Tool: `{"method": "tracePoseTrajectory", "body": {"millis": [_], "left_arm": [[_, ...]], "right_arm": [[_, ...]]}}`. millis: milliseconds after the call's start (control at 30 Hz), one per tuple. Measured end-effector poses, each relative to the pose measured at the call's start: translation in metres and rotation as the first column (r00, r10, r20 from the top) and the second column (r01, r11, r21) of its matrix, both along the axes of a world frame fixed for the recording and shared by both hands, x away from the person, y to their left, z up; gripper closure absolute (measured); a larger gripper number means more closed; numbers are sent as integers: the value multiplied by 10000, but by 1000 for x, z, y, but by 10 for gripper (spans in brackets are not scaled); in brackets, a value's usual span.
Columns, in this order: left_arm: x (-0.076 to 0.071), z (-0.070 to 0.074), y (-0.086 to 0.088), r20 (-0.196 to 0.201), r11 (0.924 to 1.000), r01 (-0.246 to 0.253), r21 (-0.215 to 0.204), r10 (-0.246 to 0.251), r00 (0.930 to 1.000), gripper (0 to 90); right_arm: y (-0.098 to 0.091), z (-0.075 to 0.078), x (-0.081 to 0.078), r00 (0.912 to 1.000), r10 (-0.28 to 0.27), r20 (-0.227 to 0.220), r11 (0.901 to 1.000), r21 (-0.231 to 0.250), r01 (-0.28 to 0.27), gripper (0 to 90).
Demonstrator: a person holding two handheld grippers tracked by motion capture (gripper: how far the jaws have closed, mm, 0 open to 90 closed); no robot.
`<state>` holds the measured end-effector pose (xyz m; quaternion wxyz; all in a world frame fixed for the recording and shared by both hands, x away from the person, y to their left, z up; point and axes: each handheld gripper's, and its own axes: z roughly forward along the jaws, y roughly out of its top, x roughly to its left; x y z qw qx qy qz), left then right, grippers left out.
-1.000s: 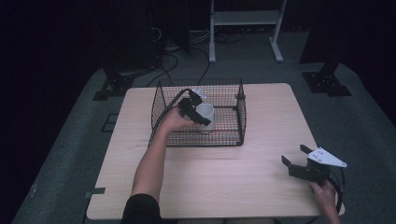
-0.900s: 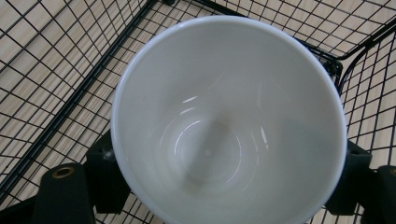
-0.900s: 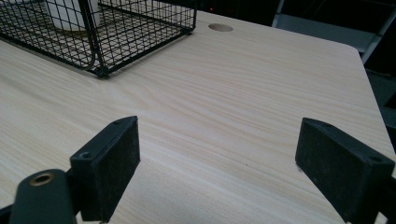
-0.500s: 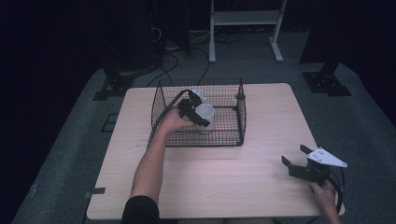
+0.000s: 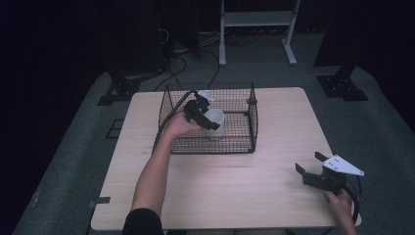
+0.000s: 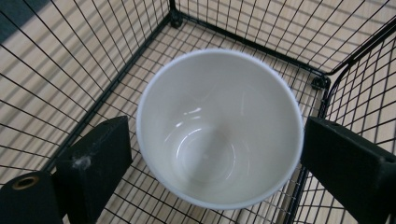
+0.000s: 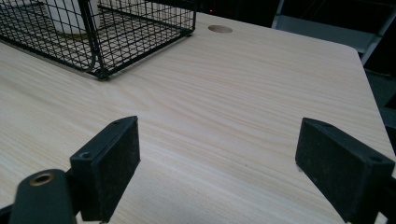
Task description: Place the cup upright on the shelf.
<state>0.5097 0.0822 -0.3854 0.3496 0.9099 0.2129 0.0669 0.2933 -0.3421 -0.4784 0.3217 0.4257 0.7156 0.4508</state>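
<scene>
Inside the wire basket [image 5: 254, 128], near its 7 o'clock side, the white cup [image 6: 219, 128] stands upright, just released as the left gripper [image 6: 215, 154] opens around it untouching; withdrawal upward comes next.

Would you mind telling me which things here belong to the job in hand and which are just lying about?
In the job:
- white cup, upright in the wire basket
- left gripper, jaws just opened, clear of the cup

Lying about:
- right gripper, open over the table
- white stand beyond
</scene>
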Motion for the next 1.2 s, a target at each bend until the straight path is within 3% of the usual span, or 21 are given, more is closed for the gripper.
{"method": "tracePoseTrajectory", "body": {"millis": [633,1200], "left_arm": [[-24,34,8,926,9980,174,-611,-117,9956,81],[-48,46,24,1362,9950,134,-992,3,9907,82]], "right_arm": [[0,0,0,10000,-11,4,10000,-30,11,130],[0,0,0,10000,-32,10,10000,-27,32,131]]}}
